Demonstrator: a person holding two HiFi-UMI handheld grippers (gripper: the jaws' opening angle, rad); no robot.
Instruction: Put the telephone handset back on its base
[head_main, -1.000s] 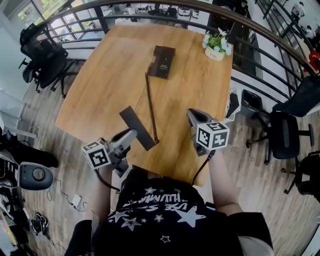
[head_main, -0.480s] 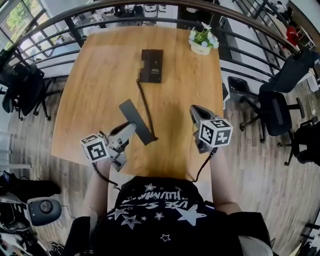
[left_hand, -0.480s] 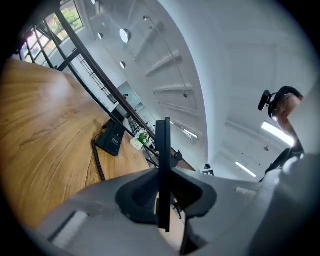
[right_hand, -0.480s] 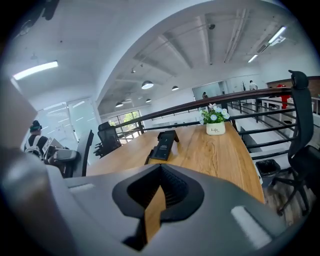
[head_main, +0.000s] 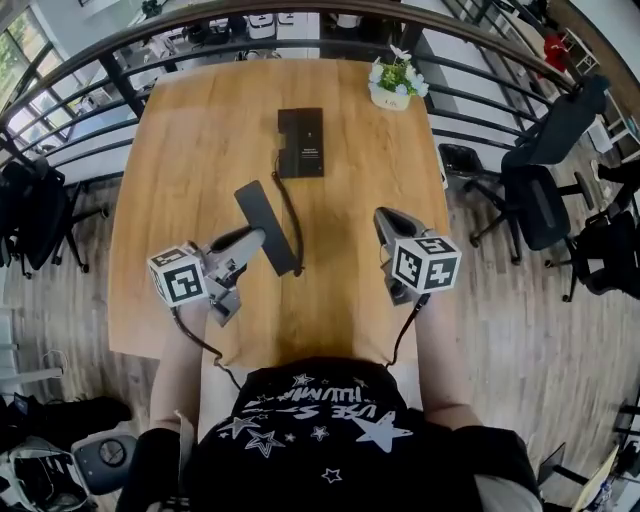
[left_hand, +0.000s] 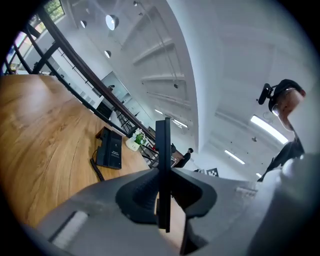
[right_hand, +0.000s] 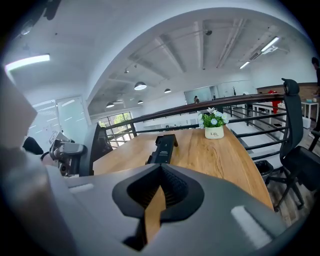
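Note:
The black telephone base (head_main: 301, 141) lies flat on the far middle of the wooden table (head_main: 190, 150). Its coiled cord (head_main: 292, 215) runs toward me to the handset (head_main: 265, 225), a flat black bar held above the table. My left gripper (head_main: 250, 238) is shut on the handset's near end. In the left gripper view the handset (left_hand: 162, 170) stands edge-on between the pads, with the base (left_hand: 110, 150) ahead and to the left. My right gripper (head_main: 385, 218) hovers over the table's right side, shut and empty; the base (right_hand: 162, 147) lies ahead of it.
A small potted plant (head_main: 394, 84) stands at the table's far right corner. A curved railing (head_main: 480, 110) runs round the table's far and right sides. Office chairs (head_main: 545, 170) stand beyond it on the right, another (head_main: 35, 215) on the left.
My left gripper has carried the handset forward, closer to the base. The right gripper has stayed about where it was.

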